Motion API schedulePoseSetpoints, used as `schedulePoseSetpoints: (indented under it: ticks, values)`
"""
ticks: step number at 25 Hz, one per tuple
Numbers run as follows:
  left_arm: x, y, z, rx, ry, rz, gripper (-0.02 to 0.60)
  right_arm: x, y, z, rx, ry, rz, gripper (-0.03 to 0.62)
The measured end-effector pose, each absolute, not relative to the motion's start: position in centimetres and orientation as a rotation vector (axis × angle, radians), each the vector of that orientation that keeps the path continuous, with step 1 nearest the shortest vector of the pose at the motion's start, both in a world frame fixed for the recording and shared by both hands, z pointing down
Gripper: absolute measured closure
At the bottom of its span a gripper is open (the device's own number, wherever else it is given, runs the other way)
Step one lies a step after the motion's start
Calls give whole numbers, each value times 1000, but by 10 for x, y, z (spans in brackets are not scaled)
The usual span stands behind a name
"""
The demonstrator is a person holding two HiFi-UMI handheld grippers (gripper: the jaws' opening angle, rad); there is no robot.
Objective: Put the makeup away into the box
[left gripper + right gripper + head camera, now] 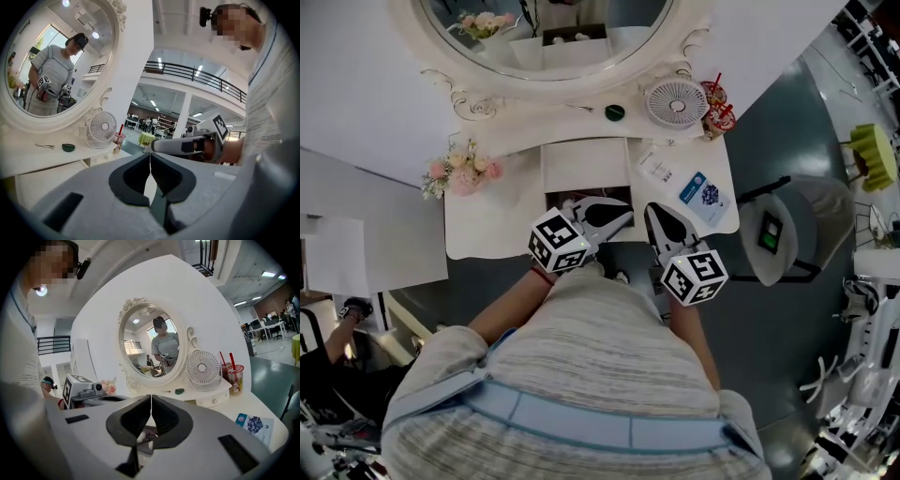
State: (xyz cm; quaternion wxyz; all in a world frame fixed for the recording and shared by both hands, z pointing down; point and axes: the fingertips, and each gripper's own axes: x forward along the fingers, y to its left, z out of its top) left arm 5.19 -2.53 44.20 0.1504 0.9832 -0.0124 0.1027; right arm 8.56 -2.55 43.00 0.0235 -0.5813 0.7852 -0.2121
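Hovering by the dresser (487, 234), left tongs (150, 155) and right tongs (151, 398) are pressed together, empty.

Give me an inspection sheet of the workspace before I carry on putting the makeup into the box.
Surface: white vanity table under an oval mirror.
Job's things: white box at the table's middle; its dark near part holds small items, too small to name.
Clutter: fan, two cups with red straws, small green object, flowers, blue card, white packet.
Grippers: left gripper and right gripper both shut and empty, over the table's near edge.
Cables: nothing seen.
Surroundings: grey stool at the right, carrying a green-screened device; another person at lower left.
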Motion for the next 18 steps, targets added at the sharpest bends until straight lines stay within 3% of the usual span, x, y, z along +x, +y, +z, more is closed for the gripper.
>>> schedulePoseSetpoints:
  ticks: [18]
  values:
    - [60,-90,452,3037,-41,507,566,94,-30,431,-1848,2413,-638,583]
